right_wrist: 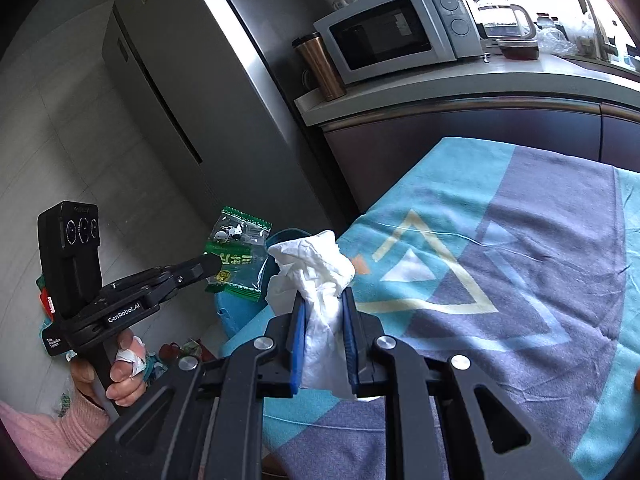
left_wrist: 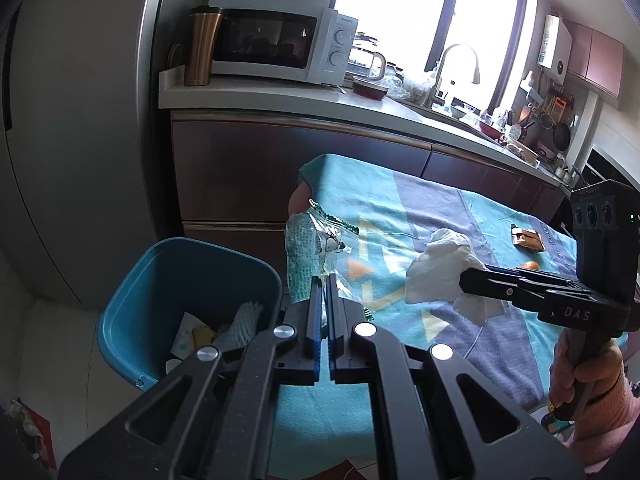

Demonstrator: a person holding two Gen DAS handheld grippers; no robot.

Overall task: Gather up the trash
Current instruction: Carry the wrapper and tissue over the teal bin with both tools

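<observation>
Two pieces of trash are in hand, both mid-carry toward the bin. Left gripper (left_wrist: 323,280) has its jaws pinched fully together on a clear plastic snack wrapper with green serrated edges and green print (left_wrist: 316,248); the wrapper stands up from the fingertips, at the table's left edge, just right of the bin mouth rather than over it. Right gripper (right_wrist: 325,300) is narrowly open, clamped on a crumpled white paper tissue (right_wrist: 310,264) that bulges above the blue pads and hangs below them, over the teal and grey-blue patterned tablecloth (left_wrist: 400,208) near its left edge. Target is the teal plastic waste bin (left_wrist: 132,300) on the floor beside the table, already holding a white foam net sleeve and some paper scraps. Step, as I read it: transport, release not yet done. Next move: shift the left gripper further left until the wrapper is clear of the rim and over the opening, then open; light film may cling to the pads, so open wide. Right gripper has more way to go across the table edge; keep the two tools apart so they don't collide over the bin. Remaining on the cloth at the far right: a small brown foil sachet (left_wrist: 528,238) and a small orange round item (left_wrist: 530,266), which look like the later pickups.
</observation>
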